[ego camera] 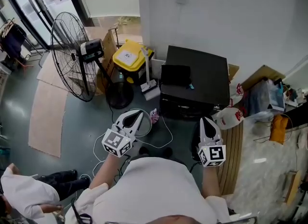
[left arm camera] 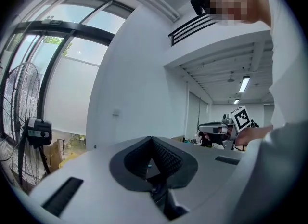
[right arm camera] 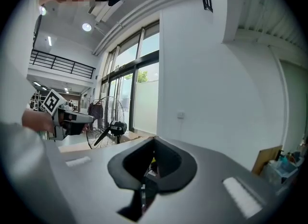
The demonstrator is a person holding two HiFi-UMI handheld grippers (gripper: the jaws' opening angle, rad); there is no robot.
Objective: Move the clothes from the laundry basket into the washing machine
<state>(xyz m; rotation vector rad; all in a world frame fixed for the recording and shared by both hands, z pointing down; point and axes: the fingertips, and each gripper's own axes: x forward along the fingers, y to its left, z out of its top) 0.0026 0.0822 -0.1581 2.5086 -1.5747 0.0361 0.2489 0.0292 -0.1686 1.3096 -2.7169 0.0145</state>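
In the head view a black box-shaped machine (ego camera: 195, 81) stands against the white wall, lid down, with a dark item (ego camera: 176, 75) lying on top. My left gripper (ego camera: 138, 115) is held level over the floor in front of it, to the left. My right gripper (ego camera: 207, 121) is at the machine's front right corner. Both are shut with nothing between their jaws. The left gripper view shows its own closed jaws (left arm camera: 152, 141) and the right gripper (left arm camera: 219, 129) beyond. The right gripper view shows its jaws (right arm camera: 154, 142) closed too. No laundry basket or clothes appear in any view.
A large pedestal fan (ego camera: 72, 57) stands at the left, with a yellow bin (ego camera: 129, 57) and cardboard beside it. A white bottle with a red label (ego camera: 230, 117) lies right of the machine. A white cable (ego camera: 163, 132) loops on the floor. Another person (ego camera: 29, 191) crouches at lower left.
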